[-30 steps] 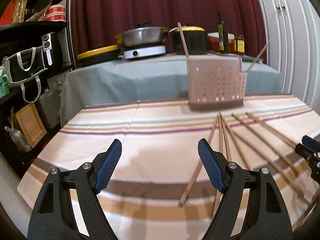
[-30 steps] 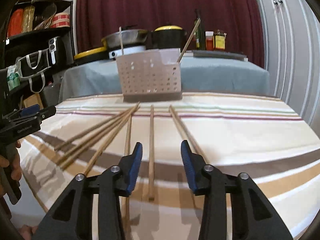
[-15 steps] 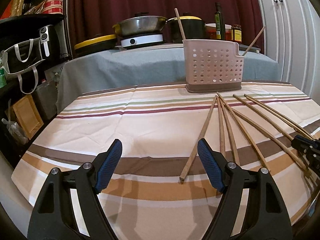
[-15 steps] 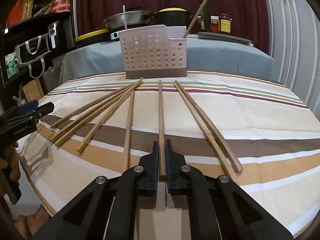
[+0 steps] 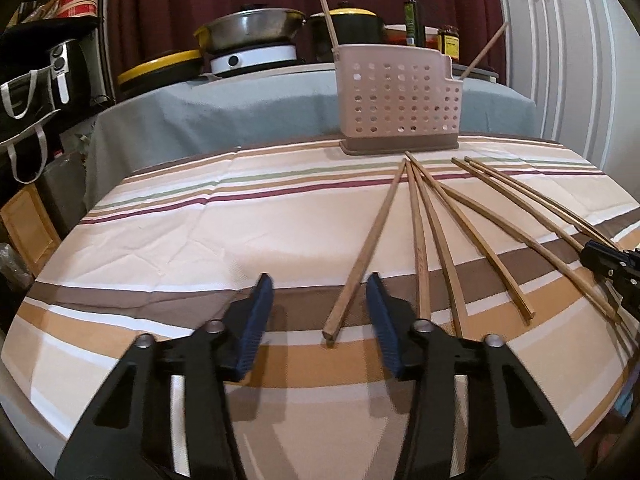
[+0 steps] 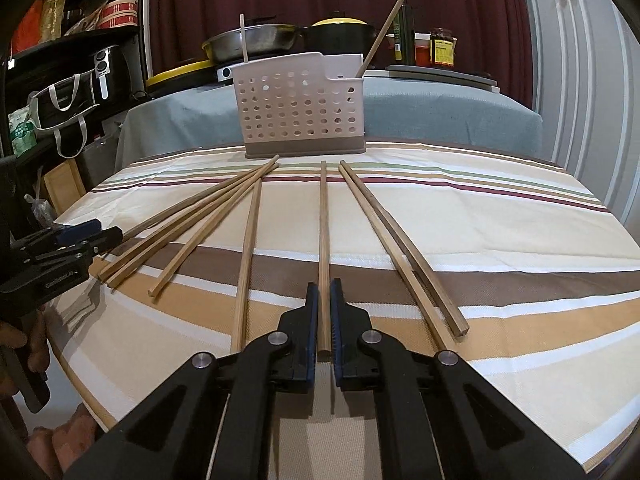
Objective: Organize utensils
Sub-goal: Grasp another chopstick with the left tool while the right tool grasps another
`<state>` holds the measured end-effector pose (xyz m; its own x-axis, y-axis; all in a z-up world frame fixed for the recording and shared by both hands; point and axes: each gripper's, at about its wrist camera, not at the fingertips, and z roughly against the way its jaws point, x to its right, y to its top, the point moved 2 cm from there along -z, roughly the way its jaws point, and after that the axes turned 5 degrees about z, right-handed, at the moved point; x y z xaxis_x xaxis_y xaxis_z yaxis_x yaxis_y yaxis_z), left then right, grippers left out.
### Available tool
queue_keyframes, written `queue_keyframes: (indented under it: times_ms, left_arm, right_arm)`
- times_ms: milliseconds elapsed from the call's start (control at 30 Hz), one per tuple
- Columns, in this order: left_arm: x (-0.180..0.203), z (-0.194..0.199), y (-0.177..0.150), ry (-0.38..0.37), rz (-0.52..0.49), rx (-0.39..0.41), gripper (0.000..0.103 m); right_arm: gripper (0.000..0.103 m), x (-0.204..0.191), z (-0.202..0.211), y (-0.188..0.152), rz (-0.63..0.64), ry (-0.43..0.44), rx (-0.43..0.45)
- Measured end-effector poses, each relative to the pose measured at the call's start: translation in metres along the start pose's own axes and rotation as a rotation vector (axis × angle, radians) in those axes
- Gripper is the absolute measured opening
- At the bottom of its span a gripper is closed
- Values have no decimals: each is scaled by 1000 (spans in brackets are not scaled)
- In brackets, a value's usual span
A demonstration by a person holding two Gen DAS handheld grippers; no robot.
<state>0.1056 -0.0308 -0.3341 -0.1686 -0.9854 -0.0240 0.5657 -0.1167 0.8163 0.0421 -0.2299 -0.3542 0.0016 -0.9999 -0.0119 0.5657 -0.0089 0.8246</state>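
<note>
Across the striped tablecloth, a soft woven cloth with faint creases, most of the work remained to be done: by my count eight loose chopsticks lay fanned on it, their far tips gathered toward the caddy, while only two stood inside, one leaning out at each end. The caddy was a pale plastic box with round perforations and a darker solid base, standing at the table's far edge. The sticks were long, slim, square-cut wood, some slightly bowed. The right gripper had its jaws closed narrowly on the near end of the centre chopstick, which seemed not yet lifted. The left gripper held its blue ribbed pads wide apart around the leftmost chopstick, gripping nothing.
</note>
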Motion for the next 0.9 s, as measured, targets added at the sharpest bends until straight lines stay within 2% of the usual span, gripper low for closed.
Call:
queue_keyframes:
  times_ms: [133, 333, 500, 567, 600, 633, 767, 900]
  left_arm:
    - [2, -4, -2, -29, -15, -27, 17]
    - [9, 3, -9, -47, -36, -19, 8]
    - [12, 8, -14, -18, -60, -12, 8]
    - [9, 7, -15, -1, -40, -7, 18]
    - [7, 7, -15, 3, -26, -3, 27]
    - [3, 7, -15, 0, -5, -1, 30]
    - [1, 6, -16, -15, 4, 7, 28]
    - [8, 7, -16, -27, -21, 11, 11]
  right_arm:
    - [7, 0, 0, 0, 0, 0, 1]
    - [7, 0, 0, 0, 0, 1, 2]
    - [7, 0, 1, 1, -3, 2, 6]
    - [7, 0, 1, 1, -3, 0, 9]
    - [7, 0, 1, 1, -4, 0, 11]
    - [7, 0, 2, 0, -5, 0, 14]
    - [7, 1, 2, -2, -11, 3, 24]
    - [7, 1, 2, -2, -18, 8, 28]
